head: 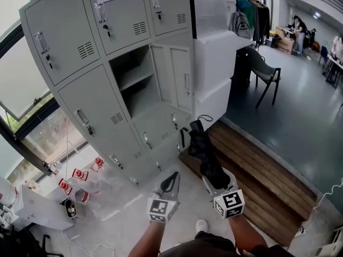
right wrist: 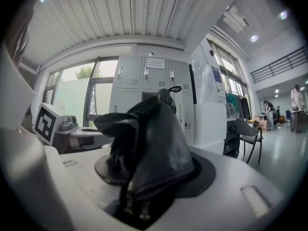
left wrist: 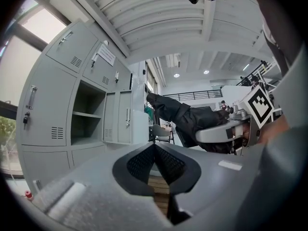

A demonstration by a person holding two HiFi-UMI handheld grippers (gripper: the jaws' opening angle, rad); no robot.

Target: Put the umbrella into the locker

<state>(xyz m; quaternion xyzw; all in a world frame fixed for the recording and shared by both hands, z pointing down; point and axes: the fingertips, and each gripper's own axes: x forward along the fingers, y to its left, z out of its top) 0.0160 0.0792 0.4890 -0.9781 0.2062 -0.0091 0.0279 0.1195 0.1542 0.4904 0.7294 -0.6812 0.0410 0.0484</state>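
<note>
So far the folded black umbrella [head: 206, 150] is in hand but not in the locker [head: 64, 47]: the right gripper [head: 213, 180] has its jaws clamped on the umbrella's near end, the dark fabric bunched between them, and the rest of it juts away towards the far side with its wrist loop at the far tip. It hangs in the air over the near edge of the wooden platform [head: 262, 181], to the right of the locker bank and clearly apart from it. The left gripper [head: 172, 180] is just to the left of the right one, its jaws pressed together with nothing between them, so it takes no part in the carrying. One compartment [head: 133, 82] in the middle row stands open, its door [head: 174, 76] swung out to the right, with a shelf across it and no contents that I can make out. By my reading the pick-up and the opening of the door are done, and what is left is the approach to that opening, sliding the umbrella in, letting go, and perhaps shutting the door, for which the free left gripper seems well placed
</note>
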